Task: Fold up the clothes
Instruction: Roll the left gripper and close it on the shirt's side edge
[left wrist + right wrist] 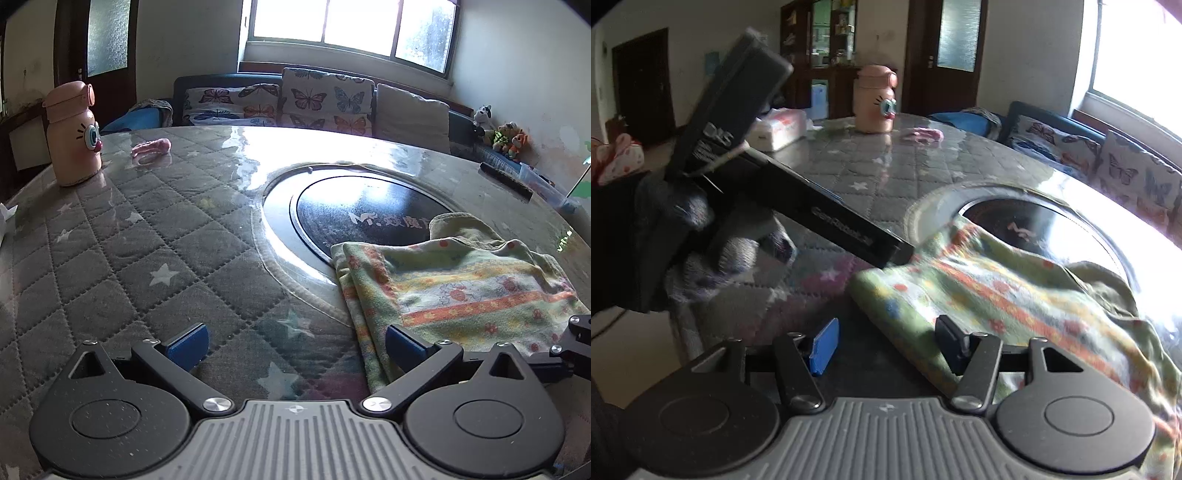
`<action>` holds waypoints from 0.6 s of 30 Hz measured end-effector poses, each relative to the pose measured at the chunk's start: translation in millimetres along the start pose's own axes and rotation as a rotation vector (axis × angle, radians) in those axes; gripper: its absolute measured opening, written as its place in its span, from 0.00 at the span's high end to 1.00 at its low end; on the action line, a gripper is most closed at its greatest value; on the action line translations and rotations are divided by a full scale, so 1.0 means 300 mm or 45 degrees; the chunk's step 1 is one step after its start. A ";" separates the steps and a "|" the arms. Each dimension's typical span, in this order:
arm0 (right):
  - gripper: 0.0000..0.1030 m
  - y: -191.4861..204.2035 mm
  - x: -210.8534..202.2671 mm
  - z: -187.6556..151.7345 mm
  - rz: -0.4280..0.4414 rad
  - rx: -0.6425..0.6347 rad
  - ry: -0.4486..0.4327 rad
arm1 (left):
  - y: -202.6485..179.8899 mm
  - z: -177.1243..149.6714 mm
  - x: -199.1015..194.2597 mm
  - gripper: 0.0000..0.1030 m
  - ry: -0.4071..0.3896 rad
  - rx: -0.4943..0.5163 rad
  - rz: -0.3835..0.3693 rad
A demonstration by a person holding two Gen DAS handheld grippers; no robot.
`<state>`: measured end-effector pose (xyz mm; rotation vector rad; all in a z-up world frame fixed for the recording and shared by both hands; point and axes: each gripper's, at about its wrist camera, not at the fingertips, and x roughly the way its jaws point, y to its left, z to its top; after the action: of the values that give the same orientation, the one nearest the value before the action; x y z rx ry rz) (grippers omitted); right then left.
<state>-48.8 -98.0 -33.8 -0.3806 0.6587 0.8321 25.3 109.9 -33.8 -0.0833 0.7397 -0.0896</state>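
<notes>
A green garment with orange and yellow patterned stripes (461, 288) lies folded on the quilted table, partly over the round dark hotplate (354, 214). My left gripper (295, 343) is open, low over the table, with the garment's left edge by its right finger (404, 347). In the right wrist view the garment (997, 295) spreads ahead and to the right. My right gripper (886, 339) is open, with the garment's near corner between its fingers. The left gripper's body (798, 206), held in a gloved hand, crosses that view on the left.
A pink cartoon bottle (74, 133) stands at the table's far left, with a small pink item (151, 147) beside it. A tissue pack (779, 129) lies at the far edge. A dark bar (506, 181) lies far right. A sofa with butterfly cushions (317, 99) is behind.
</notes>
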 end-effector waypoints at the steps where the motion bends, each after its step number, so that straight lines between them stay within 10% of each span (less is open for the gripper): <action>1: 0.47 0.005 0.002 0.009 0.000 -0.012 -0.004 | 0.001 0.002 -0.001 0.00 -0.001 -0.006 -0.005; 11: 0.82 0.057 0.071 0.050 -0.039 -0.124 0.012 | 0.029 0.041 -0.012 0.00 0.028 -0.138 -0.146; 18: 0.88 0.029 0.033 0.072 -0.014 -0.055 -0.024 | 0.033 0.059 0.014 0.06 0.103 -0.272 -0.289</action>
<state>-42.2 -75.1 -24.9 -0.4146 0.6212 0.8394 41.0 119.9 -24.6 -0.3697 0.8169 -0.2314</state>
